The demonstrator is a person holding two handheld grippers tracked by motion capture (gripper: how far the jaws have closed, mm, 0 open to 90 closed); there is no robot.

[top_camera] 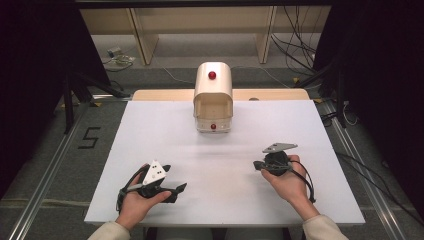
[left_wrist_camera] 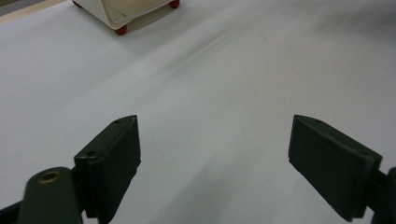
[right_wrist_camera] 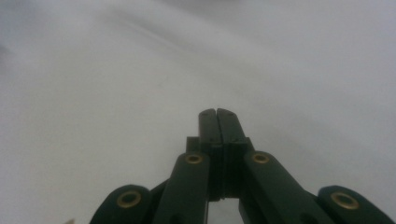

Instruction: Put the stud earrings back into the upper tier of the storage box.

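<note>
We see a white desk (top_camera: 150, 130) bearing a single object, a cream bread-bin-like box (top_camera: 213, 97) with a rounded top, which stands at the far middle edge, well apart from both grippers. Its front appears to be raised, leaving the inside open toward the person; one red knob (top_camera: 212, 75) sits on the curved top and another low on the front. In the left gripper view the box (left_wrist_camera: 126, 11) lies far off at the upper left, resting on small red feet. The left gripper (top_camera: 172, 190) rests near the front left of the desk with its jaws released, spread wide over bare surface. The right gripper (top_camera: 260, 164) is held near the front right, its jaws clenched on nothing, as the right gripper view confirms (right_wrist_camera: 217, 114). We judge this to be a starting or resting pose, with no contact made; a next move would call for carrying one gripper forward to the box, probably toward a knob. Nothing on the desk stands in the way. Beyond it lie a grey floor, loose cables and wooden frame legs.
</note>
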